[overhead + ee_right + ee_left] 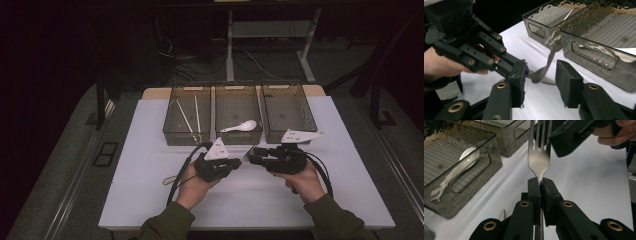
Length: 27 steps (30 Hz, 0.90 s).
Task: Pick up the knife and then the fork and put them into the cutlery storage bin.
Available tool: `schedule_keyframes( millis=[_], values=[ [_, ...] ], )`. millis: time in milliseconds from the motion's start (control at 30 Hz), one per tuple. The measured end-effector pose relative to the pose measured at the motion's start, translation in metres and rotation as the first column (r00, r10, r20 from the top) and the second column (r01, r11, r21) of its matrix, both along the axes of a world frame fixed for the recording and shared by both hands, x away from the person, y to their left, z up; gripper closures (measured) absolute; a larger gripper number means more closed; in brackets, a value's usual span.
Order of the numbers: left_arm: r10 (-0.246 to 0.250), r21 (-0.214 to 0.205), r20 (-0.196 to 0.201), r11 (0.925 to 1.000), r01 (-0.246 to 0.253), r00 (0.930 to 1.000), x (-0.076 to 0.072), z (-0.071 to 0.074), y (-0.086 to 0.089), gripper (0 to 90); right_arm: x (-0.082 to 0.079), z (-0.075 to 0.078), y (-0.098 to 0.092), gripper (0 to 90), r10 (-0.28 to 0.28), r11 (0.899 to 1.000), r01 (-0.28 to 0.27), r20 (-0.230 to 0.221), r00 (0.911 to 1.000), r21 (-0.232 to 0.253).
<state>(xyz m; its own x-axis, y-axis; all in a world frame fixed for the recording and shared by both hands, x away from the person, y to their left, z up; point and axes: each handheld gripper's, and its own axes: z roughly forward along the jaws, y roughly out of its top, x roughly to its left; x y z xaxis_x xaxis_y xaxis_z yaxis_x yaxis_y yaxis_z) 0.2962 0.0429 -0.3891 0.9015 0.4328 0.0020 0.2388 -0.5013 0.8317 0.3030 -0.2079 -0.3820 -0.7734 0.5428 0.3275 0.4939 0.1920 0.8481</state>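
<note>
Left gripper (540, 185) clamped on fork (539, 161) neck; right gripper (540, 75) jaws part-open around fork tines, not touching. White table (150, 145) open below trays (239, 131).

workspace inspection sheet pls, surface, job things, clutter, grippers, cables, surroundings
surface: white table top, mostly bare.
job's things: fork held at the neck by the left gripper, its prongs toward the right gripper.
clutter: three grey bins in a row; chopsticks in the left one, white spoon in the middle one; a knife tip on the table.
grippers: left shut on the fork; right jaws apart around the fork's head, not pressing.
cables: black cable trails from each gripper.
surroundings: dark floor, desk legs and wires behind.
</note>
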Motion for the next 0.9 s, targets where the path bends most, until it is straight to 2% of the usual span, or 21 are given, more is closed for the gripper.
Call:
schedule_keyframes(
  millis=[400,600,700,800,900],
  values=[
    [0.014,-0.007,0.028,0.9999,-0.014,0.9995,-0.0013,0.0018,0.0025,85.0,0.0087,0.0009,0.0058,79.6,-0.017,1.000,0.017,-0.010,0.9998,0.009],
    [0.025,-0.035,0.023,0.9991,-0.024,0.9994,-0.0013,0.0030,0.0049,84.7,0.0096,0.0018,0.0074,82.9,-0.023,1.000,0.023,-0.004,0.9997,0.020],
    [0.029,-0.058,0.018,0.9979,-0.028,0.9994,-0.0012,0.0028,0.0052,83.7,0.0092,0.0033,0.0067,87.2,-0.023,0.999,0.023,-0.001,0.9997,0.042],
    [0.022,-0.071,0.022,0.9973,-0.020,0.9995,-0.0013,0.0020,0.0058,83.2,0.0089,0.0049,0.0066,87.5,-0.025,0.999,0.025,-0.001,0.9997,0.039],
    [0.020,-0.076,0.028,0.9969,-0.018,0.9994,-0.0025,0.0013,0.0068,79.1,0.0094,0.0059,0.0055,87.6,-0.025,0.999,0.025,0.006,0.9997,0.037]
  ],
)
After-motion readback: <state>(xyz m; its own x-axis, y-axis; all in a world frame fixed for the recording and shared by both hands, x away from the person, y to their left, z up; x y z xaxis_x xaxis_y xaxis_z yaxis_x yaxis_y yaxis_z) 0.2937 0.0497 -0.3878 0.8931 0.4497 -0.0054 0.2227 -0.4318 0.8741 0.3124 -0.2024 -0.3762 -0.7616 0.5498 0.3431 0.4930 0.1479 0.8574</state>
